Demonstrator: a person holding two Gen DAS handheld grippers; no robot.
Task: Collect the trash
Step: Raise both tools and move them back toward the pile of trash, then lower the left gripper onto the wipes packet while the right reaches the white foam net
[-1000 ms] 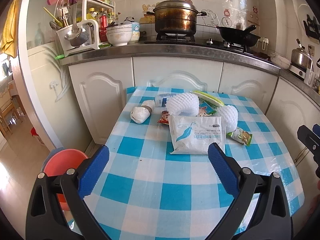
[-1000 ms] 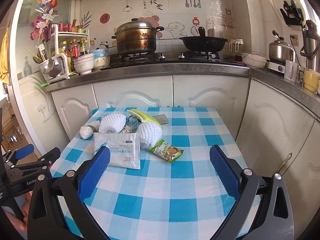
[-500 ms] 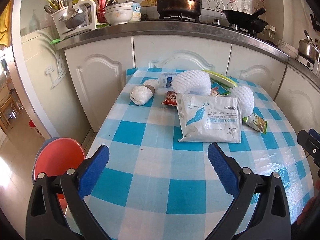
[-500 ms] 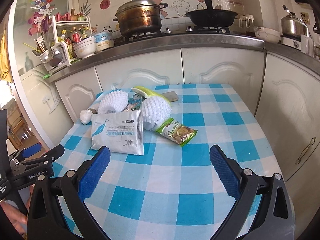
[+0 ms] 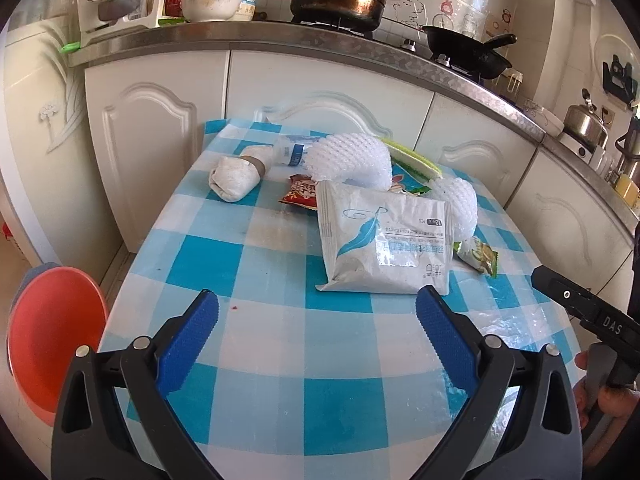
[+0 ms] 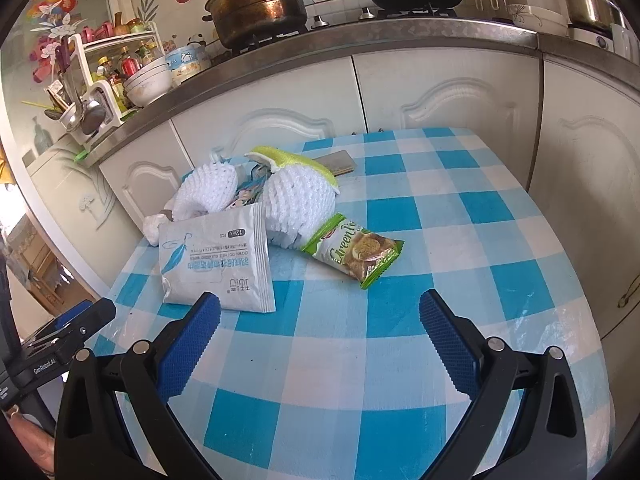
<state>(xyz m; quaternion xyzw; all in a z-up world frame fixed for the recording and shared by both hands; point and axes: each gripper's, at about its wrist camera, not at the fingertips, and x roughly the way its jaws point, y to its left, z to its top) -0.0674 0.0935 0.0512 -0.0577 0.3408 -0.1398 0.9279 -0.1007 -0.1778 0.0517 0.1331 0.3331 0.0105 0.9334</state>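
No trash is picked up yet: the white pack (image 5: 386,246), green wrapper (image 6: 354,250) and foam nets (image 5: 352,158) lie on the table (image 5: 256,364). Both the left tongs (image 5: 316,322) and right tongs (image 6: 318,322) are wide open and hold nothing. The red bin (image 5: 52,336) waits on the floor, left.

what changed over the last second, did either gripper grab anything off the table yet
Both grippers moved forward and down toward the trash pile: the left gripper now sits just short of the white feather-print pouch, the right gripper just short of the green snack wrapper. Nothing was grabbed; both sets of jaws stayed wide open and empty. The trash on the checkered table has not shifted.
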